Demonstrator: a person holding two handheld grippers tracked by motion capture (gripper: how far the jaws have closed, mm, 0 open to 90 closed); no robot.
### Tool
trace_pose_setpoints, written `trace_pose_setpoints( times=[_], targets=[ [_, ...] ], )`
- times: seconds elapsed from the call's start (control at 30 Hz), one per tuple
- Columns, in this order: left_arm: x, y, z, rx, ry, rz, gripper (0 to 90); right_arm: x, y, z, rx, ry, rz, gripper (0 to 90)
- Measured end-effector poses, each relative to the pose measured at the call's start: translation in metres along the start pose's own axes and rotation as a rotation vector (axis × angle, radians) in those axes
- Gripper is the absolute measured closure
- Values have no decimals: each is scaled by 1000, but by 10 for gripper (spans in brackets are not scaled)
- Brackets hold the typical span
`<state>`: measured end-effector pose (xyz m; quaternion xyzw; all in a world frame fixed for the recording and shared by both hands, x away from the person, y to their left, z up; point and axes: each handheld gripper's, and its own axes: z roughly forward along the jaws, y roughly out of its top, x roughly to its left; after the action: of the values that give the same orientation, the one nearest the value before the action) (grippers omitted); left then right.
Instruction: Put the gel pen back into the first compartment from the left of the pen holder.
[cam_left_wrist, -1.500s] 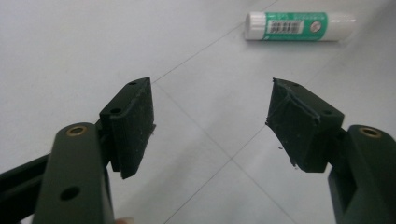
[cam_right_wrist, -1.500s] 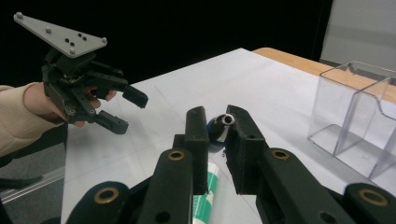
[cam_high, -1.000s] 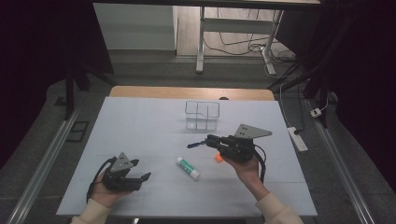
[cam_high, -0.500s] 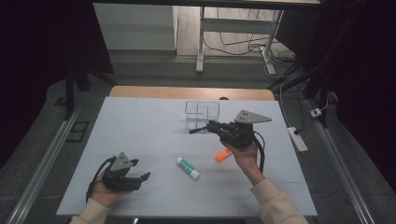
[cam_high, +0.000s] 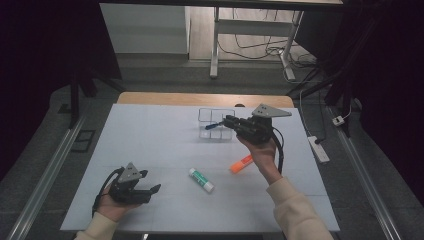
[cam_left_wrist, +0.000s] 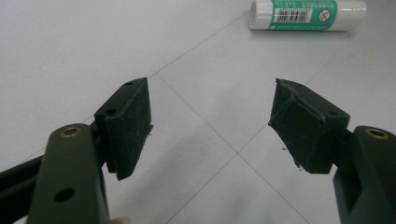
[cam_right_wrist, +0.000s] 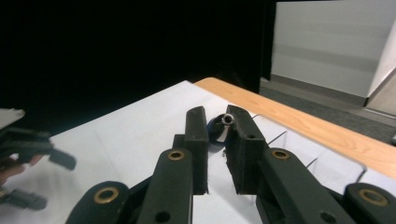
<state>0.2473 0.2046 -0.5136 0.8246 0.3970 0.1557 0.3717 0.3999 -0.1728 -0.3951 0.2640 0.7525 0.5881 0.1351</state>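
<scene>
From above, your right gripper (cam_high: 220, 124) holds a blue pen (cam_high: 211, 126) over the clear divided box (cam_high: 216, 114) near the table's far edge. An orange marker (cam_high: 241, 163) and a glue stick (cam_high: 201, 179) lie mid-table.

Your left gripper (cam_high: 150, 186) rests near the front edge, jaws wide and empty (cam_left_wrist: 212, 123). Its view shows the glue stick's (cam_left_wrist: 307, 14) green barcode label, text unreadable, with bare table (cam_left_wrist: 70, 46) around it.

In the right gripper view (cam_right_wrist: 217, 128), jaws clamp the pen (cam_right_wrist: 223, 125) end-on.

One glue stick (cam_high: 201, 179), one orange marker (cam_high: 241, 163), one blue pen (cam_high: 214, 125), one clear organizer (cam_high: 206, 116).
</scene>
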Motion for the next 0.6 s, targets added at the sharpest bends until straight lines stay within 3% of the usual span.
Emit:
trace_pose_setpoints(
  times=[0.13, 0.37, 0.6],
  targets=[
    [-1, 1, 0, -1, -7, 1, 285, -10, 7, 4, -13, -2, 37, 787],
    [1, 1, 0, -2, -3, -3, 285, -22, 19, 15, -2, -47, 38, 787],
    [1, 0, 1, 0, -4, -2, 284, -33, 19, 30, 28, -70, 57, 786]
  ],
)
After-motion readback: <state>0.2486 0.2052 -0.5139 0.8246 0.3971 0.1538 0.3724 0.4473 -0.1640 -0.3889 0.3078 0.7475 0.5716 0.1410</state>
